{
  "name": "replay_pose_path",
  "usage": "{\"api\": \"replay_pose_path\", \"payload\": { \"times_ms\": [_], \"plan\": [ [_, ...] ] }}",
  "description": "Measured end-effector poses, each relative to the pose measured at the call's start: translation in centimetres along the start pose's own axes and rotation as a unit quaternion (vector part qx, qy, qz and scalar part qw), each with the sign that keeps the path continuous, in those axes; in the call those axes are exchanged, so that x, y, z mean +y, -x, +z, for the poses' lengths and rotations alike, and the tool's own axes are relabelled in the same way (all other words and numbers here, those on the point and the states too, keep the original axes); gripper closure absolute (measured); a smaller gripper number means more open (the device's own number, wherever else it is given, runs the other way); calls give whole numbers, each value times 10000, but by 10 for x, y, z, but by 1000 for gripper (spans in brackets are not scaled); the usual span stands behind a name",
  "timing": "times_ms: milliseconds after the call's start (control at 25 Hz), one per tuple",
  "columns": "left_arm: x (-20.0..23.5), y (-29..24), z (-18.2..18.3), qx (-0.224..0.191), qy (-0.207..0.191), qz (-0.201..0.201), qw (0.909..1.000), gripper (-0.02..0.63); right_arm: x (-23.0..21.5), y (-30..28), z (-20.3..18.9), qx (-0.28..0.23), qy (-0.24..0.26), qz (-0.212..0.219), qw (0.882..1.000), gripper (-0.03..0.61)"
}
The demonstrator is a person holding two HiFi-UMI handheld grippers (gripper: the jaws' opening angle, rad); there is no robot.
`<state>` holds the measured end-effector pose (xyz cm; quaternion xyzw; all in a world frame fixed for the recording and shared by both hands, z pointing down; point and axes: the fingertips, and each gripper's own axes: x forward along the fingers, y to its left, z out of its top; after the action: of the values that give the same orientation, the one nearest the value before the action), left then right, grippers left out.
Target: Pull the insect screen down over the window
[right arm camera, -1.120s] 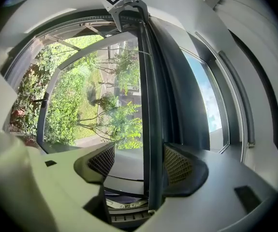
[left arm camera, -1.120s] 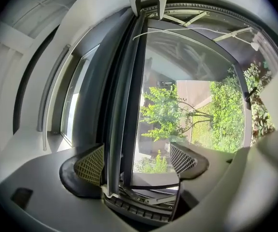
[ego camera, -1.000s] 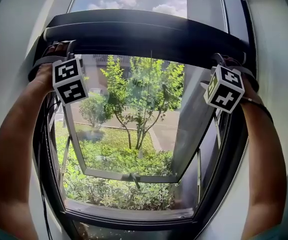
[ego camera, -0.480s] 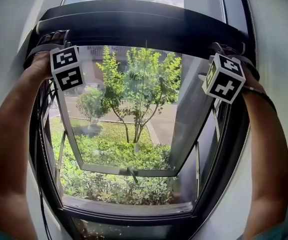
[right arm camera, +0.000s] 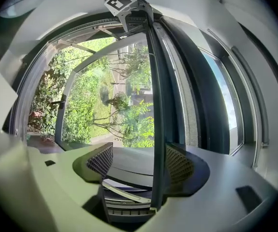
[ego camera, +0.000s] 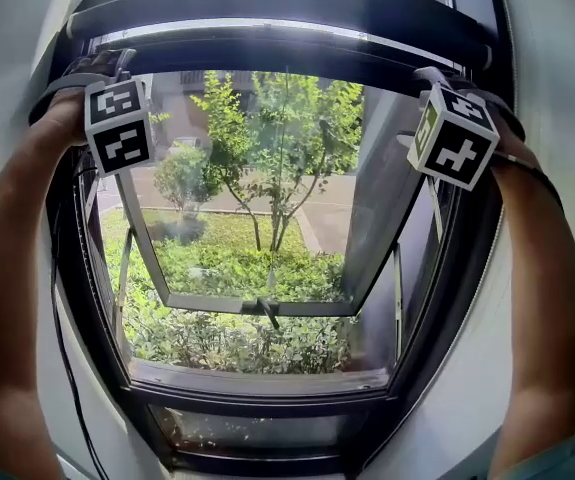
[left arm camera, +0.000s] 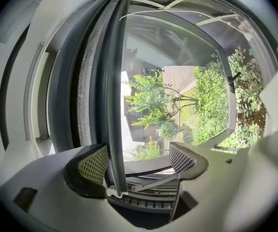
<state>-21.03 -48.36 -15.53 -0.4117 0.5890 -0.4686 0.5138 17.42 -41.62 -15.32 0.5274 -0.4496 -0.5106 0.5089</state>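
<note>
The right claw has just eased out to its widest, and the left claw stands wide as well. Each has the insect screen's pull bar running between its jaws, lying close to one pad while the other pad is well clear, so neither is clamped on it. Over the last second the bar has climbed in the head view, but the window frame has climbed with it. That reads as the head tipping down, not the screen travelling. The bar sits high, just below the dark housing at the top of the opening, and the whole window below it is uncovered, with the open sash and the trees in plain sight. By my judgement the pull has barely begun, and the claws must close or hook on the bar before it can come down. No container of any kind is in view.
</note>
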Motion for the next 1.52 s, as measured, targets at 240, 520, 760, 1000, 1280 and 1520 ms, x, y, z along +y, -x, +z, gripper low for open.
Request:
{"api": "replay_pose_path", "payload": {
  "times_ms": [240, 520, 760, 1000, 1280, 1520],
  "plan": [
    [-42, 16, -3, -35, -160, -331, 9993, 206, 42, 8, 1, -83, 17, 273, 9996, 258],
    [-86, 29, -6, -141, -161, -728, 9971, 210, 86, 10, 0, -30, -9, 668, 9978, 258],
    [-124, 41, -7, -131, -304, -1052, 9939, 210, 123, 16, 2, -11, 102, 963, 9953, 259],
    [-144, 46, -10, -103, -350, -1167, 9925, 210, 142, 19, 3, -26, 156, 1125, 9935, 259],
    [-163, 52, -9, -136, -372, -1289, 9909, 218, 162, 21, 2, -61, 163, 1244, 9921, 259],
    [-198, 64, -11, -139, -512, -1574, 9861, 235, 198, 25, 4, -23, 369, 1568, 9869, 259]
  ]
}}
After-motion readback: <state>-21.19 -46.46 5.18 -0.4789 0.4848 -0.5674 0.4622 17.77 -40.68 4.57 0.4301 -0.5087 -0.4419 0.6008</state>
